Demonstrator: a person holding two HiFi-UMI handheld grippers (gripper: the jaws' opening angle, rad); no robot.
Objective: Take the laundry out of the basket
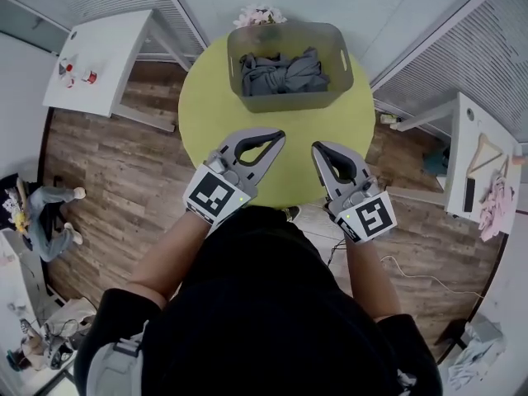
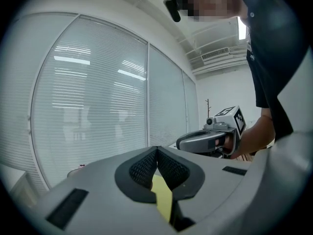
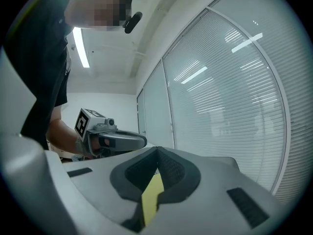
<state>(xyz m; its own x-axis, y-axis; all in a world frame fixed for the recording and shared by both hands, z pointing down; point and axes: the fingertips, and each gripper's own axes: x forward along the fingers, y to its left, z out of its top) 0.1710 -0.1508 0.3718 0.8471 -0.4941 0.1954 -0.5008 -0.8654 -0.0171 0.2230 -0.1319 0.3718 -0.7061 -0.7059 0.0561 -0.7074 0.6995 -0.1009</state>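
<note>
A round yellow counter (image 1: 206, 110) stands in the middle of the room. On its far side sits a gray basket (image 1: 345, 79). The laundry (image 1: 280, 74), a heap of gray clothes, lies inside the basket. Pink flowers (image 1: 259, 15) show just behind the basket.

The left gripper (image 1: 279, 135) is over the near part of the counter and points toward the basket. Its jaws are pressed together with nothing between them. The right gripper (image 1: 317, 147) is just beside it on the right. Its jaws are pressed together too, and it holds nothing. Both grippers are apart from the basket and do not touch the laundry.
</note>
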